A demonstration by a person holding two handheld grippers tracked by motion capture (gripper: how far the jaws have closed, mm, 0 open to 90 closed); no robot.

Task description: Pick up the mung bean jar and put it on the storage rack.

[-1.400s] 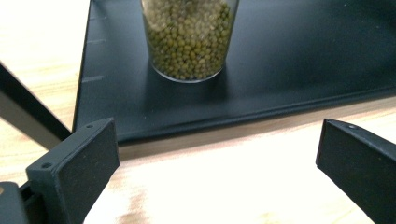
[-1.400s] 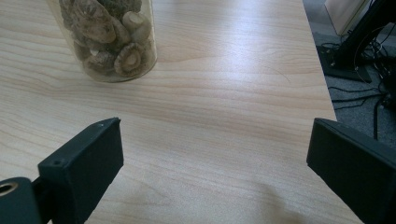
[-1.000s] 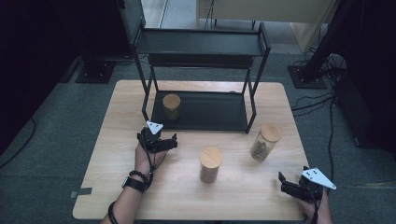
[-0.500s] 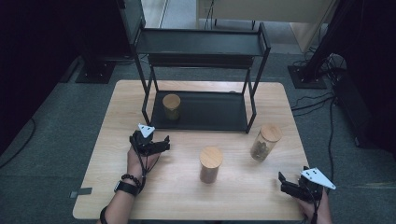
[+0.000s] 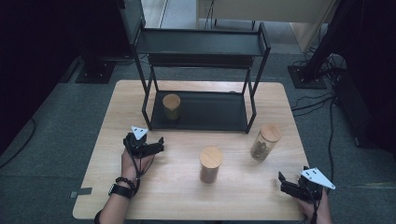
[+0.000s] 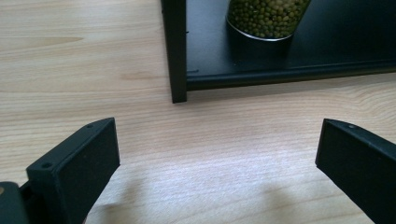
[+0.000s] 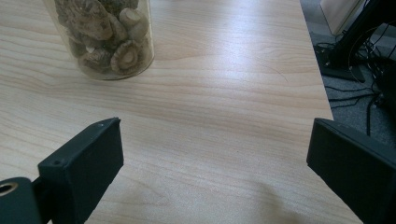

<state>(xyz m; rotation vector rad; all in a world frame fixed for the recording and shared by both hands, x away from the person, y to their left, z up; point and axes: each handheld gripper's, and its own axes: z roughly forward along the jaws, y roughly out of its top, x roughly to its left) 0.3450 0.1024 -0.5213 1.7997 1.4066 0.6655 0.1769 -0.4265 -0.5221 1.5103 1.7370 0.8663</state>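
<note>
Your left tongs (image 5: 156, 145), released and empty, point at the middle jar (image 5: 210, 164), upright mid-desk. Right tongs (image 5: 286, 183), also released, sit at the near right corner, about as near.

Both grippers, left (image 5: 156, 145) and right (image 5: 284, 182), are black with white triangular top plates; the left wrist wears a bead bracelet (image 5: 127, 182) and a dark watch (image 5: 120, 191).

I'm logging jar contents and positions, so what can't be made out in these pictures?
- Middle jar: high view, too small and dim to tell its contents.
- Green-bean jar: left gripper view, top cut off by the frame edge.
- Mushroom jar: right gripper view, lid cut off likewise.
</note>
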